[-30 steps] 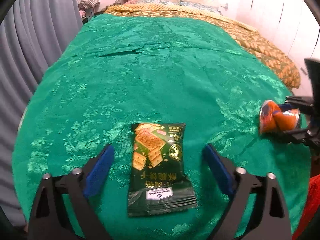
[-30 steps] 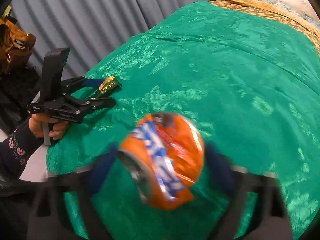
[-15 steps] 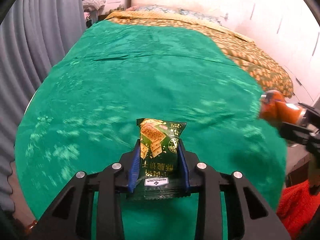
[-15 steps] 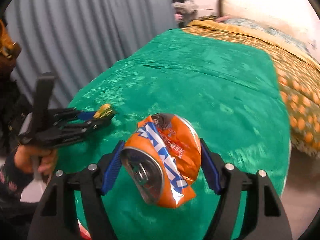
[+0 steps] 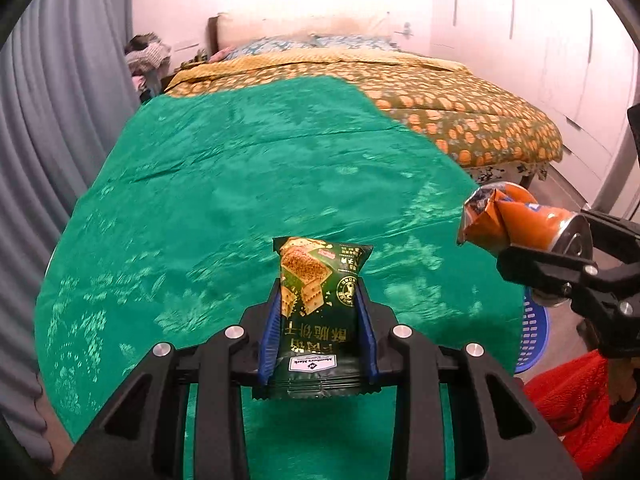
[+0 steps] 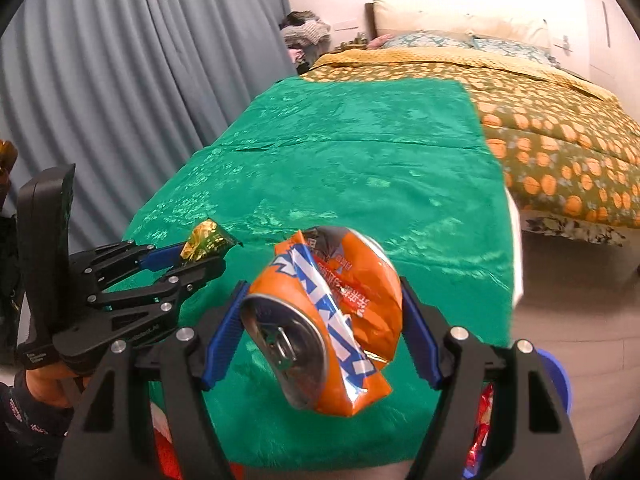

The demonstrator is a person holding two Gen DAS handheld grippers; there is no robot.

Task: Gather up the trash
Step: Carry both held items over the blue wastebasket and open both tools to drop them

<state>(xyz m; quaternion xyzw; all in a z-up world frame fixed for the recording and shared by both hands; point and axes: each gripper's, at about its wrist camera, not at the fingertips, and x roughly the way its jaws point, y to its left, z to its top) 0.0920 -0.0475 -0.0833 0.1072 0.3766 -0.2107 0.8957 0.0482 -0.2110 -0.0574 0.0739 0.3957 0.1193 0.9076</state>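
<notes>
- A home bedroom.
- Bed with orange-patterned olive quilt [image 5: 472, 108] and pillows [image 6: 432, 40] at its head.
- Grey pleated floor-length curtains [image 6: 120, 80].
- White wardrobe doors [image 5: 560, 48].

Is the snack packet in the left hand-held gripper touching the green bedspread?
Apart. In the right wrist view the left hand-held gripper pinches the snack packet raised above the green bedspread, with cloth visible beneath it.

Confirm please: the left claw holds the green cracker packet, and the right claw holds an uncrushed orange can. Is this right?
Not fully. The orange can in the right claw is crushed and dented, as the right wrist view shows. The rest stands: the left claw holds the green cracker packet.
</notes>
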